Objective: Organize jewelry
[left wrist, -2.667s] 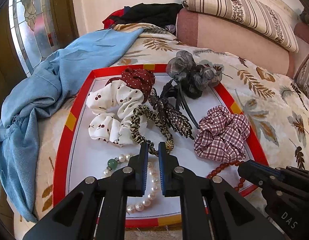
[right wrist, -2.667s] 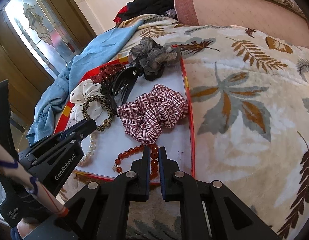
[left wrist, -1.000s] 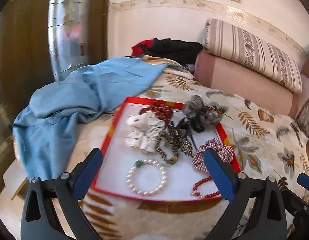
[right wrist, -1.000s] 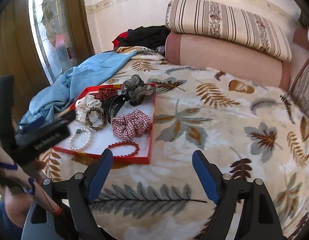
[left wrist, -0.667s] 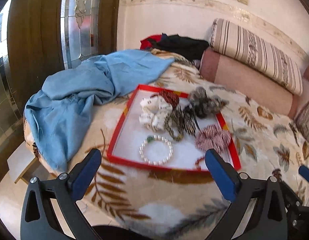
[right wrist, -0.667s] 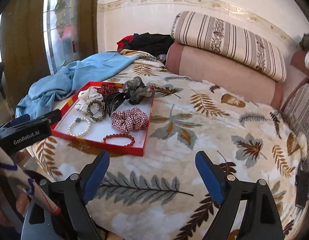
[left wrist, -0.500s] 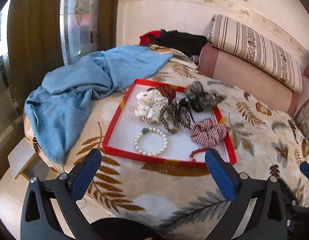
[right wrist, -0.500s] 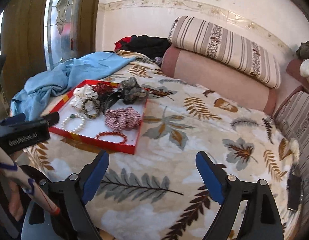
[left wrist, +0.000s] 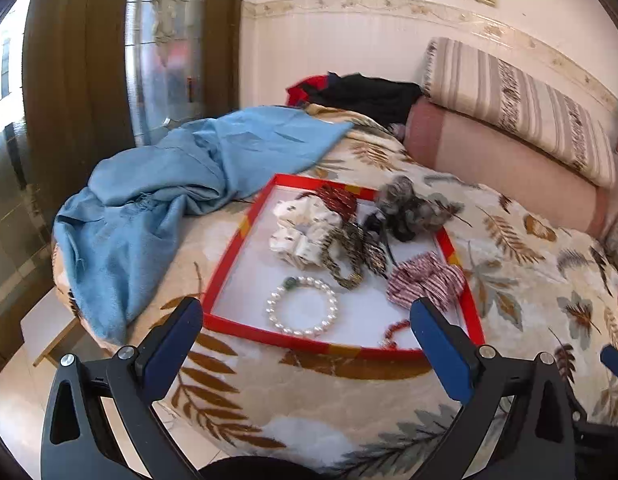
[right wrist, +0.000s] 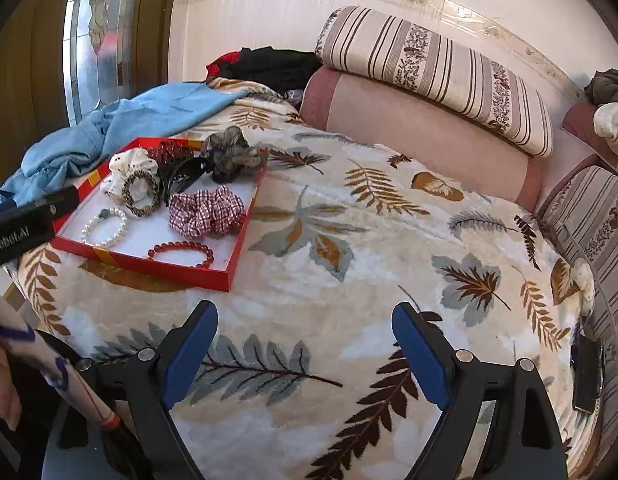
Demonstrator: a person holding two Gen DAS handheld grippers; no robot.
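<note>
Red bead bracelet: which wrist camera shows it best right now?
The right wrist view: the whole red bead bracelet lies unobstructed at the red tray's near edge. In the left wrist view only part of it shows, cut off behind the left gripper's finger.

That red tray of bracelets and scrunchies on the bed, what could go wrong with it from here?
The red tray lies on a soft blanket near the bed's rounded edge, so a push might tip or slide it. The pearl bracelet and red bead bracelet lie loose near the front rim and could roll out. The scrunchies and the dark hair clip overlap, so lifting one may drag another along.
</note>
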